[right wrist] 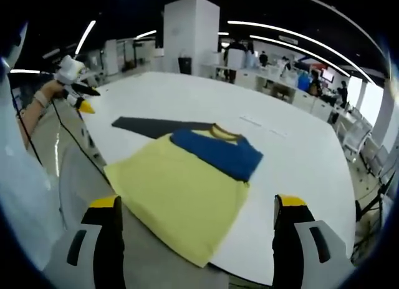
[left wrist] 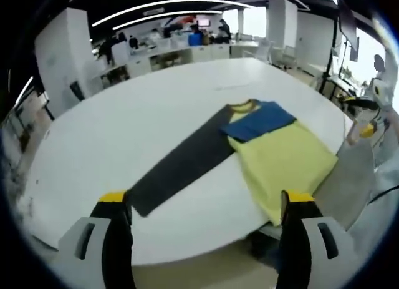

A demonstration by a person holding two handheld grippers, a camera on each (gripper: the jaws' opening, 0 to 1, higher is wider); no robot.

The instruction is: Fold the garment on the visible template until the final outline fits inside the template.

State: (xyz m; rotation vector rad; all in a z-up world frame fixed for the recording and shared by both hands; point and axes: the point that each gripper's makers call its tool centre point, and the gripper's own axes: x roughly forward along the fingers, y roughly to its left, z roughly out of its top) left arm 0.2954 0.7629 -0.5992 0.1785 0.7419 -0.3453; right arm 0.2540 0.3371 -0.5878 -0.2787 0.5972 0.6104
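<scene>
Both grippers' fingers (left wrist: 116, 205) (right wrist: 106, 209) spread, empty. T-shirt (right wrist: 181, 189) hem overhangs near surface (left wrist: 112, 133) edge (slip risk); dark template (left wrist: 181, 161) mostly uncovered.

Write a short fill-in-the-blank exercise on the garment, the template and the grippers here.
1. The garment is mostly ____, with a blue upper part.
2. The dark grey template lies on a ____ table.
3. The left gripper and right gripper both have their jaws ____.

Missing words: yellow; white; open
</scene>
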